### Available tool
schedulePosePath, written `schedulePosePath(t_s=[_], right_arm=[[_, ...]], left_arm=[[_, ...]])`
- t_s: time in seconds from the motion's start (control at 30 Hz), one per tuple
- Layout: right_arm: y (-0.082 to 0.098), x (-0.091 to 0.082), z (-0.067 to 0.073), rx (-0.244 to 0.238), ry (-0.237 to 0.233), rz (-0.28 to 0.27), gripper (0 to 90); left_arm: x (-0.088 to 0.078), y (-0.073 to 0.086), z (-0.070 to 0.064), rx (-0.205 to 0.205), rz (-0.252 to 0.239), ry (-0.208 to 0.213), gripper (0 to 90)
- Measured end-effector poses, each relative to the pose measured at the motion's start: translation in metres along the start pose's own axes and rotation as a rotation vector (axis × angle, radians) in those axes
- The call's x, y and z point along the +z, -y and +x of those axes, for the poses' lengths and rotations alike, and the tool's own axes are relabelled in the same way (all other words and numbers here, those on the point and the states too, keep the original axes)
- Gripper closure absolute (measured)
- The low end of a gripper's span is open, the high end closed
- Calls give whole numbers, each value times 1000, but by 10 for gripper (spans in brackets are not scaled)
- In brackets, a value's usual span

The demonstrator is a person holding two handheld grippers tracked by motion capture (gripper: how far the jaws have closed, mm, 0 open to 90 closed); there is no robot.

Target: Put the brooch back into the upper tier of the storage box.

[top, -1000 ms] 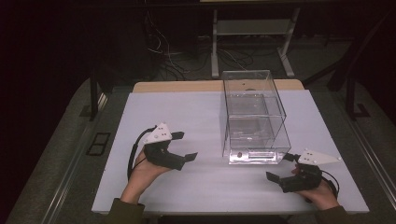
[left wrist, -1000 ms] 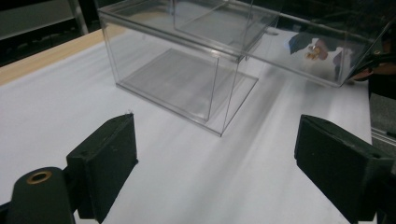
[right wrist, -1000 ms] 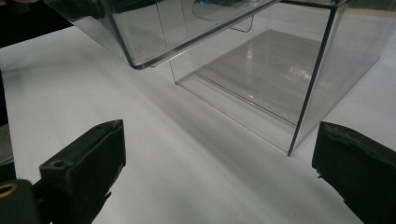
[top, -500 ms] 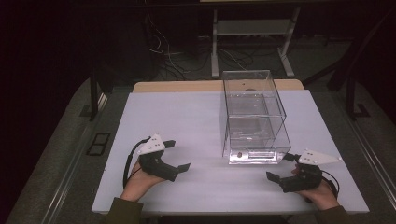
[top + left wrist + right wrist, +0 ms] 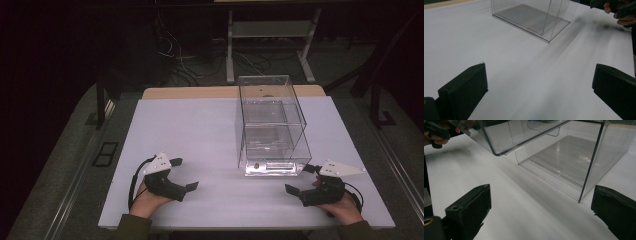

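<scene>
left gripper (image 5: pixel 186 175): jaws just spread wide, nothing between them, low over the white table (image 5: pixel 200 130)
right gripper (image 5: pixel 299 181): wide open too, empty
clear box (image 5: pixel 272 125): at 1 o'clock from the left gripper

dark room, grey carpet (image 5: pixel 65 165), metal stand (image 5: pixel 270 45)

No text, label, brand, number or sign can be read on anything shown in these views.

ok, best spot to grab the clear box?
Probably the top rim of a side wall of the clear box, from above: the walls are thin upright sheets, while the whole box looks wider than the right gripper jaws.
</scene>
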State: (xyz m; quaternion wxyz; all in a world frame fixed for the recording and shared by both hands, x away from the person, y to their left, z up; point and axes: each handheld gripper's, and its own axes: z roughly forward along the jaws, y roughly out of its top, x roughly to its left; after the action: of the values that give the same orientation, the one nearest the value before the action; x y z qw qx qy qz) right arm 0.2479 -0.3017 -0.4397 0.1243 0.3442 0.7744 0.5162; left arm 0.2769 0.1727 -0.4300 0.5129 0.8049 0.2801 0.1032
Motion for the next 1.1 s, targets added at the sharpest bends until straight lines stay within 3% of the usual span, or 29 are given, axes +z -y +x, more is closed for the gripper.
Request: schedulePosePath(t_s=[0.67, 1.1], right_arm=[[0, 0, 0, -2, 5, 5, 27], [0, 0, 1, -7, 7, 2, 27]], left_arm=[[8, 7, -3, 15, 45, 17, 0], [9, 7, -3, 13, 47, 16, 0]])
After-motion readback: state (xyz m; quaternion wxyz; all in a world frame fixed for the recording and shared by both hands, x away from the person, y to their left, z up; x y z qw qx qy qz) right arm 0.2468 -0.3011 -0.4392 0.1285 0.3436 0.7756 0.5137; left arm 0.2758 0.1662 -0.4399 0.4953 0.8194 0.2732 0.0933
